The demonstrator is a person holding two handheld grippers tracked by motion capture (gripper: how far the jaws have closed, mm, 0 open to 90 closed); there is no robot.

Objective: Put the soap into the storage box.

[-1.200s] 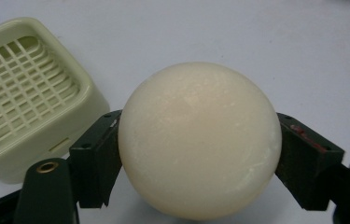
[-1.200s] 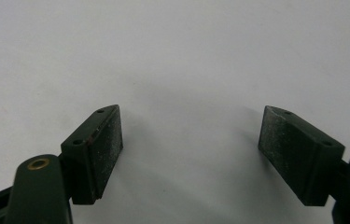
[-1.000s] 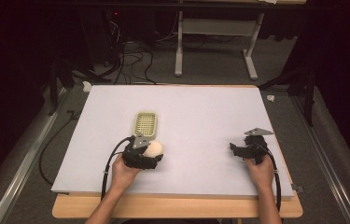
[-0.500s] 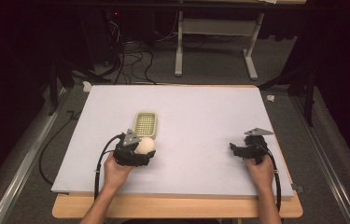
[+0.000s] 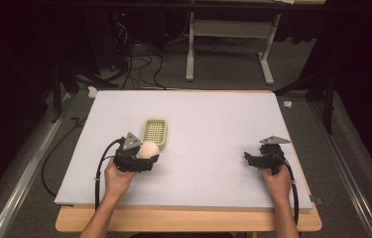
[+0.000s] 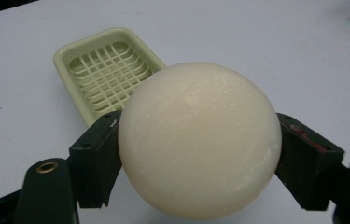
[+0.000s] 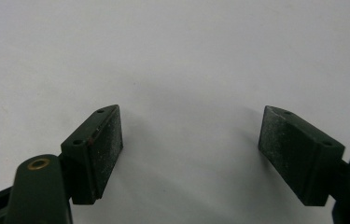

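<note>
We see the left tongs [image 6: 199,154] clamped on a smooth, cream-white round ball [image 6: 199,140], one black jaw pressed against each side of it. In the high view the left tongs [image 5: 141,157] sit at the near left of the desk, with the ball [image 5: 148,149] between the jaws and the person's left hand [image 5: 118,177] behind them. Just beyond the ball lies a pale green rectangular plastic tray with a lattice bottom [image 6: 99,70]; from above, the tray [image 5: 156,133] sits just beside the tongs, on their far side. We cannot tell whether the ball touches it.

The right tongs [image 7: 191,154] stand wide open with nothing between the jaws. In the high view we find the right tongs [image 5: 253,158] at the near right, well apart from the ball and tray, held by the right hand [image 5: 277,178].

Everything rests on a white sheet covering the wooden desk [image 5: 213,114].
</note>
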